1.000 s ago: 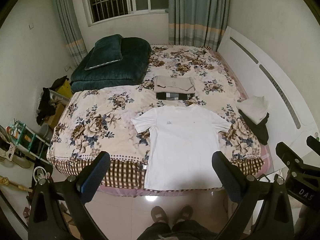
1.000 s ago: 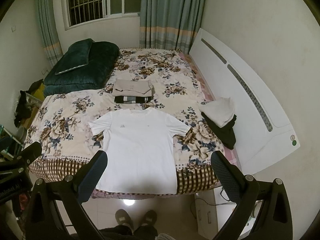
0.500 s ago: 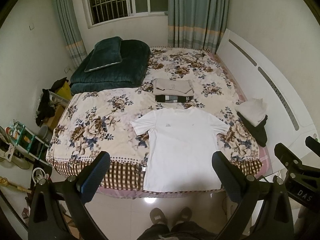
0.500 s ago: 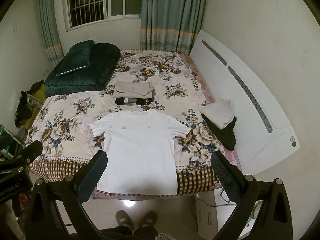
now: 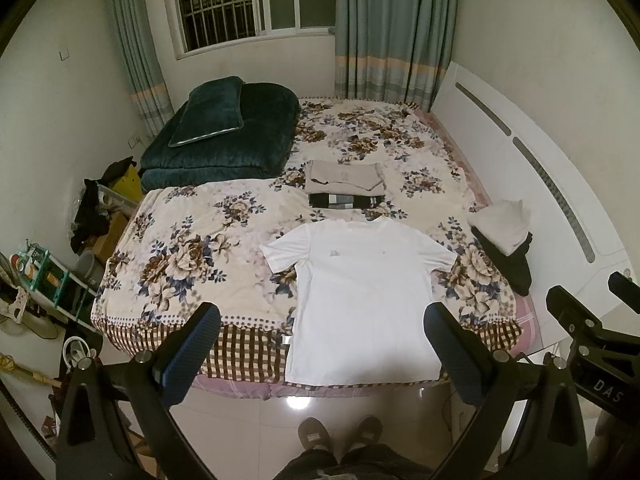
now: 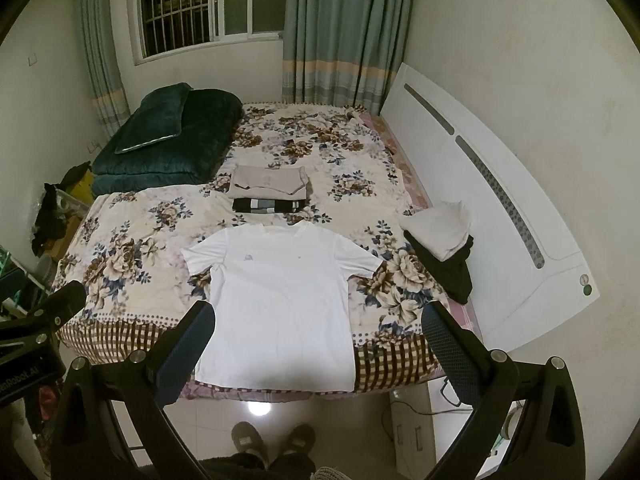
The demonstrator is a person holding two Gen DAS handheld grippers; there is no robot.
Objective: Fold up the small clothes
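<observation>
Seen from above the foot of a bed (image 5: 192,248) with a floral cover. Spread flat at lower centre of the frame, a white T-shirt (image 5: 362,292), collar toward the top, sleeves out to both sides, hem hanging just over the checked bed edge. Just above the collar, a folded stack (image 5: 345,188) of beige cloth on a black-and-grey striped piece. At right centre, near the white headboard (image 5: 532,184), a pile of white cloth over black cloth (image 5: 506,244). In the upper left of the bed, a dark green quilt (image 5: 224,140) with a matching pillow on top. Along the top edge, a barred window (image 5: 240,0) and grey-green curtains. At bottom centre, two slippered feet (image 5: 340,436) on the tiled floor. Left gripper (image 5: 324,352) held in the air before the bed edge, fingers spread wide, nothing between them. Right gripper (image 6: 320,352) likewise aloft, fingers wide apart and empty, framing the shirt's lower half in the right wrist view.
</observation>
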